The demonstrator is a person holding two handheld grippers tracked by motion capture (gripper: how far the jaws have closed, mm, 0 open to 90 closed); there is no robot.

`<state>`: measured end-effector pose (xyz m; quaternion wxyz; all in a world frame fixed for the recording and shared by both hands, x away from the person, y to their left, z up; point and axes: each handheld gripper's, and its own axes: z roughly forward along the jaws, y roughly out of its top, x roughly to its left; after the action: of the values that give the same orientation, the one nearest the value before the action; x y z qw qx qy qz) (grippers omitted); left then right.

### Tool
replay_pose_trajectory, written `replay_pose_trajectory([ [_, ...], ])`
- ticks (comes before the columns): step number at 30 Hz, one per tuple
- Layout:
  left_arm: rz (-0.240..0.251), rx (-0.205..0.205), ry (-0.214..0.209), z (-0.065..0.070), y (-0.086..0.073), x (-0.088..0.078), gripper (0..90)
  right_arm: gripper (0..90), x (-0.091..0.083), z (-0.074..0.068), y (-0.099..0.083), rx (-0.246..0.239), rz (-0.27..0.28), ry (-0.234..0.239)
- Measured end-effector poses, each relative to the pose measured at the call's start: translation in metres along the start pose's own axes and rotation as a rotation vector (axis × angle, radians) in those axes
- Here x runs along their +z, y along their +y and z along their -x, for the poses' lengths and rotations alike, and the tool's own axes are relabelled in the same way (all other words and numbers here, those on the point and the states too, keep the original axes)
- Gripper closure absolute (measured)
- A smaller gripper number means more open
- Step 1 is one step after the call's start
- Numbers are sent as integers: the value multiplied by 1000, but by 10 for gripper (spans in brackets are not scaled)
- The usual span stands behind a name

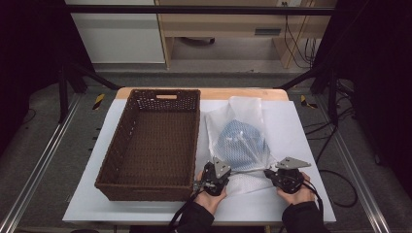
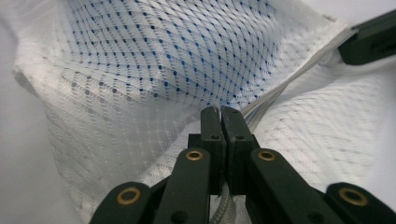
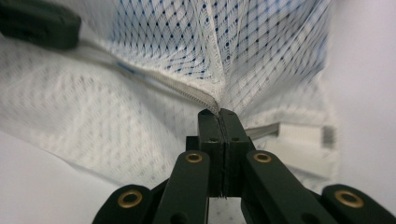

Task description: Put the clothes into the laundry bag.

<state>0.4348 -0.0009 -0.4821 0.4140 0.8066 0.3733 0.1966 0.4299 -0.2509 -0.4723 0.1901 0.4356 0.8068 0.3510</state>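
Note:
A white mesh bag [image 1: 233, 119] lies on the white table [image 1: 291, 126], to the right of the basket, with a blue folded cloth [image 1: 240, 141] inside it. My left gripper [image 1: 228, 171] grips the bag's near edge; in the left gripper view its jaws are pressed together on the mesh by the zip seam [image 2: 220, 112]. My right gripper [image 1: 266, 172] holds the same edge farther right, its jaws shut on the mesh seam [image 3: 218, 114]. The bag's mouth is stretched between the two grippers. Blue shows through the mesh [image 2: 177, 56] [image 3: 187, 42].
A brown wicker basket [image 1: 121, 131] with nothing in it stands on the table's left half, its long side against the bag. Bare white table lies right of the bag and along the near edge. Metal rails and cables run along the floor on both sides.

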Motion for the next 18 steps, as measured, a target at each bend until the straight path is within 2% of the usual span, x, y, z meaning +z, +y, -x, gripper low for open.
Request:
replay_pose_trajectory([
  [2,-11,21,31,0,1,3,888,900,10,0,1,-2,-19,2],
  [4,-21,14,39,-3,1,8,886,900,15,-1,5,8,-10,0],
  [7,-32,-27,15,-10,3,10,883,897,18,-3,8,9,-10,-5],
  [9,-24,-20,2,-9,2,9,877,898,17,-2,7,18,0,1],
  [13,-18,-36,-42,-9,2,7,874,900,-3,6,0,65,35,28],
  [16,-23,-32,-36,-10,3,8,882,900,-18,12,-7,91,55,32],
  [18,-31,-31,-8,-12,4,10,884,900,-19,10,-11,102,54,43],
])
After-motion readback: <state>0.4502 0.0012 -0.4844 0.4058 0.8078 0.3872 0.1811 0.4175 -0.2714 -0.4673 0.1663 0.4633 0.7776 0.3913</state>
